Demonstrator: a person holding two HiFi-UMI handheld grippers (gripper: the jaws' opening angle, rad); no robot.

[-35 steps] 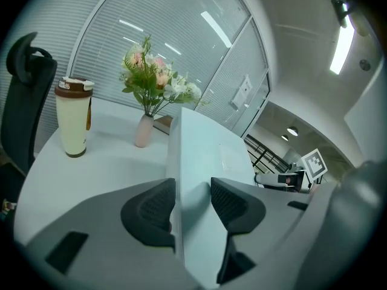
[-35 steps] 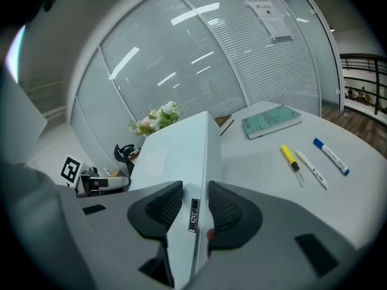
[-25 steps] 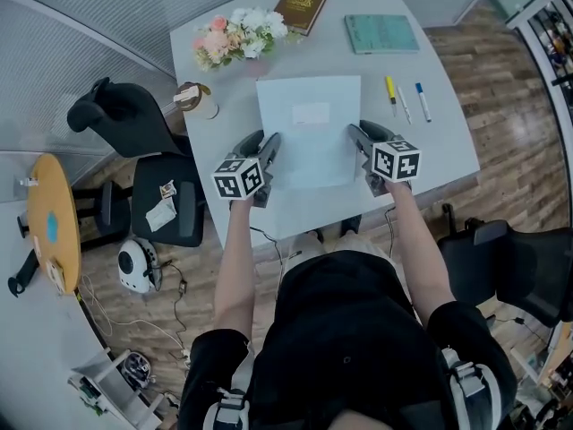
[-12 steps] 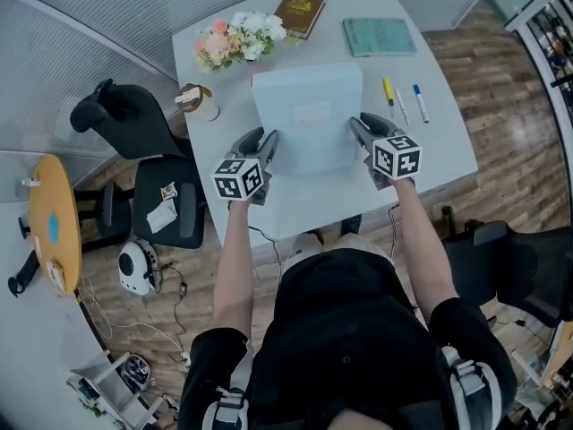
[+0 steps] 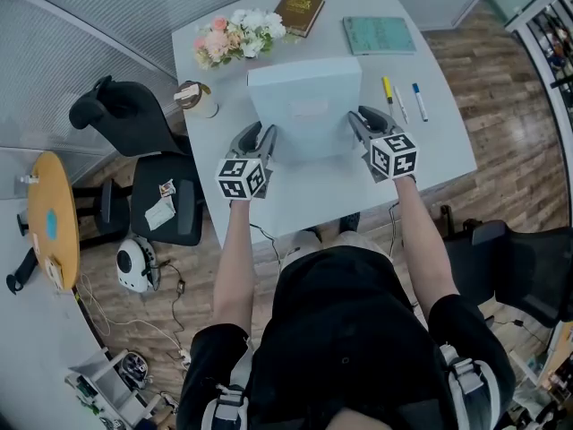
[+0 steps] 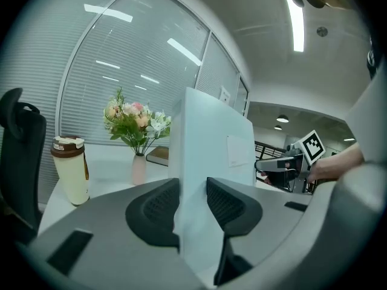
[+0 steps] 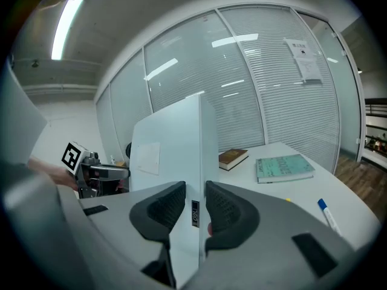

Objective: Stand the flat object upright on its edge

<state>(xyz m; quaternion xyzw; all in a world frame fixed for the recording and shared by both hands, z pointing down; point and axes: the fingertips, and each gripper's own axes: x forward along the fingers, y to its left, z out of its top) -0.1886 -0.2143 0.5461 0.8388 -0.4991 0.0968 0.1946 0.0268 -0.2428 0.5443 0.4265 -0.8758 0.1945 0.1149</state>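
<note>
Hidden edge: the lower edge of the box (image 5: 304,106) is covered by the jaws in both gripper views, and the head view does not show whether it touches the table (image 5: 448,155).
Unreadable: the pale label (image 6: 239,151) on the box face and the small dark tag (image 7: 195,212) on its side edge are too small to read.
Cut off: the top of the box runs past the pads in both gripper views, and its far face is out of sight.
Box position: raised off flat, steeply tilted to near upright, at the table centre between the two grippers.
Left gripper (image 5: 258,137): jaws closing, with both pads pinching the left edge of the box.
Right gripper (image 5: 361,119): jaws closing, with both pads pinching the right edge of the box.
Beyond the box: flowers (image 5: 235,36), a brown book (image 5: 300,9) and a green book (image 5: 380,34).
Left of the box: a cup (image 5: 195,98) with a brown lid, apart from the box.
Right of the box: pens (image 5: 405,98), near the right gripper.
Off the table: a black chair (image 5: 134,119) at the left.
</note>
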